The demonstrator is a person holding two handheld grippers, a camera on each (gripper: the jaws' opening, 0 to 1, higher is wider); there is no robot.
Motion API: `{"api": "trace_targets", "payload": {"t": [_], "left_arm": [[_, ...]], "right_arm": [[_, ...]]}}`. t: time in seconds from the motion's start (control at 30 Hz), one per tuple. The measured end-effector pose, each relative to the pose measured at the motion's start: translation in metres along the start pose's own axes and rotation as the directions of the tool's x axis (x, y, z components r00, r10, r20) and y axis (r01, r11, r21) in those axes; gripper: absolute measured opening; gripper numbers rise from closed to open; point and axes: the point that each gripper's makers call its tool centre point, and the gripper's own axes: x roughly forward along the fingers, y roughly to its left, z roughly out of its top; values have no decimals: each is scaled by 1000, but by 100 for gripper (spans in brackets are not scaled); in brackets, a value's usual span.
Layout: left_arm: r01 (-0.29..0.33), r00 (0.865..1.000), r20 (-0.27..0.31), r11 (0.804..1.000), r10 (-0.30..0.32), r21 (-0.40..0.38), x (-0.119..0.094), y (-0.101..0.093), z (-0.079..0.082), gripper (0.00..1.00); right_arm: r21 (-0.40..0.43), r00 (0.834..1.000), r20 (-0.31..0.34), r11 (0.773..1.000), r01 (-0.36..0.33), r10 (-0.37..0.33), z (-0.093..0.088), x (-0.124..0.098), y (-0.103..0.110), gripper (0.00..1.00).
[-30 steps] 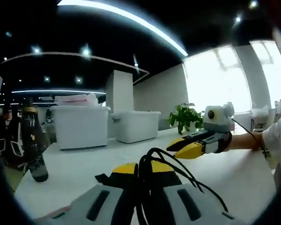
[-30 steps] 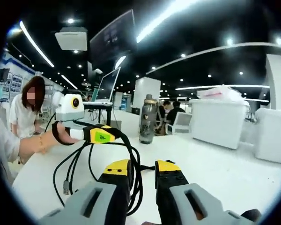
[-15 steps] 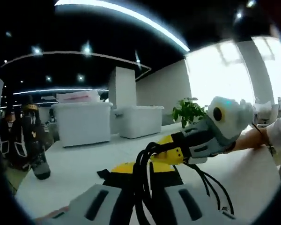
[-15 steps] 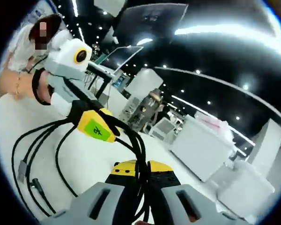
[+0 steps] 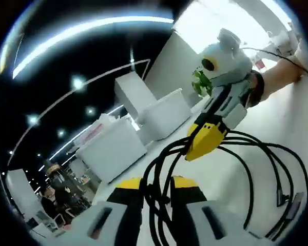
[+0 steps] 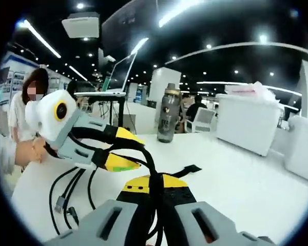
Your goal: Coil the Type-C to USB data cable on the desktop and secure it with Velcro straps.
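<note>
Right gripper (image 6: 158, 185) jaws clamp the black cable (image 6: 150, 165), left gripper (image 6: 124, 148) gripping it alongside

Open-plan office: long white desktop (image 6: 256, 174), laptop on stand (image 6: 115, 82) at far edge, strip ceiling lights (image 5: 87, 31), white storage bins (image 5: 113, 148), seated people (image 6: 197, 110) beyond.

A white desktop (image 6: 256, 169) carries a dark water bottle (image 6: 167, 114) standing upright, white lidded storage bins (image 5: 113, 148), a potted green plant (image 5: 199, 82) and a black Velcro strap (image 6: 187, 170) lying flat on its surface.
</note>
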Motion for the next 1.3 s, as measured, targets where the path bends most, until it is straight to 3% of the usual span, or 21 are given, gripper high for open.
{"api": "trace_targets", "payload": {"t": [0.17,0.23,0.27,0.43,0.63,0.73,0.8,0.97,1.07,1.1,1.2,1.3], "left_arm": [[-31,999,-14,987,33,159,1,1,2,22],[-36,999,-12,987,38,158,2,-1,3,20],[-37,999,-26,979,43,201,2,-1,0,19],[-29,999,-37,979,37,204,2,4,-2,9],[-16,997,-69,972,33,236,1,3,-7,7],[-11,996,-85,967,34,253,1,4,-11,7],[-19,996,-84,968,41,251,0,10,-13,7],[-39,994,-90,972,61,231,0,26,-22,7],[-19,992,-118,988,37,153,1,30,-38,7],[-16,992,-123,992,32,127,2,31,-43,7],[2,990,-140,998,8,71,6,31,-52,7],[32,983,-181,997,-19,66,15,30,-64,7]], "right_arm": [[-2,1000,-15,1000,-5,5,0,0,2,5],[-5,1000,-19,1000,0,0,1,0,2,5],[2,1000,-20,1000,0,0,1,-1,2,5],[136,999,9,990,-36,35,2,-1,10,6],[85,999,32,996,-28,26,8,0,14,9],[130,997,76,991,-32,22,15,-2,11,11],[174,994,109,984,-32,13,21,-5,5,14],[173,982,180,985,24,-56,34,-15,-21,14],[6,986,148,997,81,-81,23,-12,-33,14],[3,989,133,998,70,-70,15,-8,-32,14],[106,988,135,992,67,-81,3,1,-36,14],[95,984,147,992,88,-102,7,3,-42,14]]}}
